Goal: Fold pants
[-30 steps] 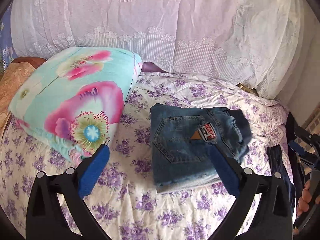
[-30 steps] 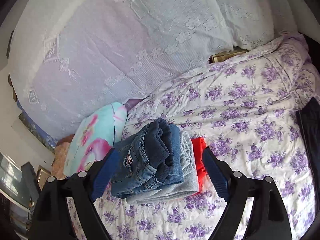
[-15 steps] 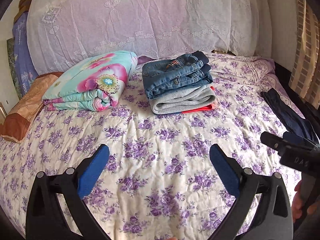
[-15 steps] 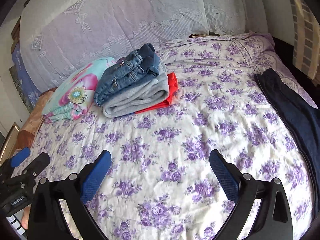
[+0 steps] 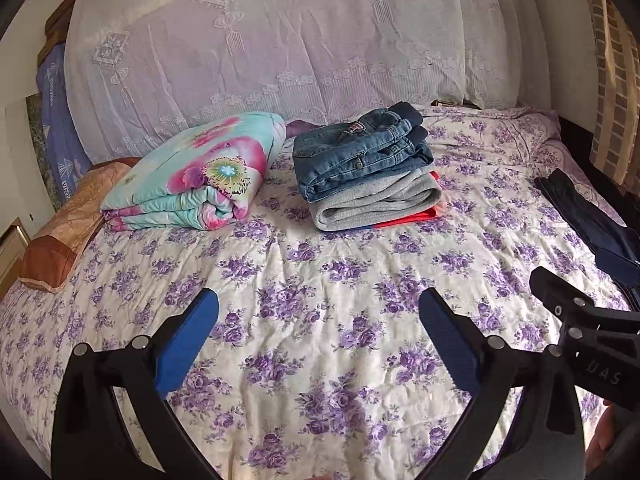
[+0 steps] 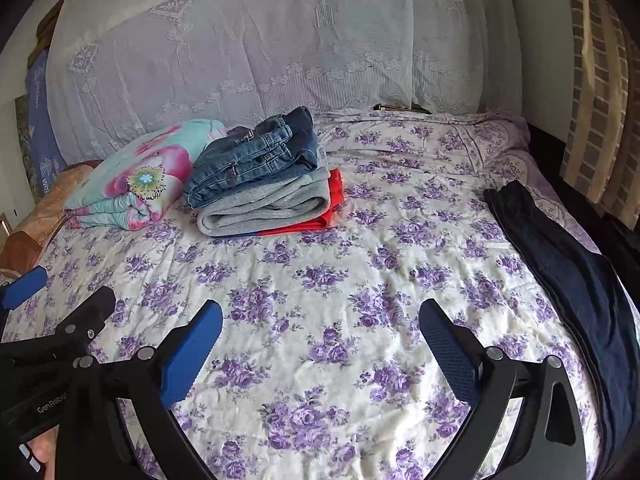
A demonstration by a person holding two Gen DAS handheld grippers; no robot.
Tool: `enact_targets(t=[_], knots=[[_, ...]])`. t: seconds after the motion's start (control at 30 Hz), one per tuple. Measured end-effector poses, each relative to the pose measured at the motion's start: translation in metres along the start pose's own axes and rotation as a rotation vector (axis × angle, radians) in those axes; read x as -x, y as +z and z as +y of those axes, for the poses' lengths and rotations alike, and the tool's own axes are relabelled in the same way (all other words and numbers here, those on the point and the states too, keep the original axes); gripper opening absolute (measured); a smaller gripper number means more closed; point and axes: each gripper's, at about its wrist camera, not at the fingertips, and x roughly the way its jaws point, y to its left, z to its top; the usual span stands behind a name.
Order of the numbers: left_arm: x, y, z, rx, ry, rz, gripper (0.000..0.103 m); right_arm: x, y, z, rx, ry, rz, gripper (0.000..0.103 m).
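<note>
A stack of folded pants lies at the far middle of the bed: blue jeans (image 5: 356, 152) (image 6: 256, 160) on top, grey pants (image 5: 376, 200) (image 6: 264, 208) under them, red ones (image 6: 334, 196) at the bottom. Unfolded dark navy pants (image 6: 568, 264) (image 5: 588, 220) lie stretched along the bed's right edge. My left gripper (image 5: 318, 328) is open and empty above the near bed. My right gripper (image 6: 320, 332) is open and empty, to the left of the navy pants. Each gripper shows at the edge of the other's view.
A folded floral blanket (image 5: 200, 176) lies left of the stack. An orange-brown pillow (image 5: 60, 232) sits at the bed's left edge. A lace-covered headboard (image 5: 300, 40) stands behind. The purple-flowered bedspread (image 6: 340, 280) covers the bed. A brick-patterned curtain (image 6: 600, 120) hangs at right.
Both grippers have pulled back from the folded stack toward the near side of the bed. The jeans stay on top of the stack. Both grippers stay open.
</note>
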Motion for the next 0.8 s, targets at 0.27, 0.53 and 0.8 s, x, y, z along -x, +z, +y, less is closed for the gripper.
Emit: enact_targets(t=[0.27, 0.53, 0.8], knots=[[-0.010, -0.002, 0.007, 0.023, -0.005, 0.019, 0.098, -0.007, 0.002, 0.003, 0.007, -0.005, 0.014, 0.099], [-0.016, -0.002, 0.014, 0.052, -0.007, 0.035, 0.098, -0.012, 0.002, 0.002, 0.004, -0.001, 0.025, 0.099], [-0.014, -0.003, 0.013, 0.053, -0.010, 0.036, 0.098, -0.012, 0.002, 0.003, 0.009, 0.001, 0.025, 0.099]])
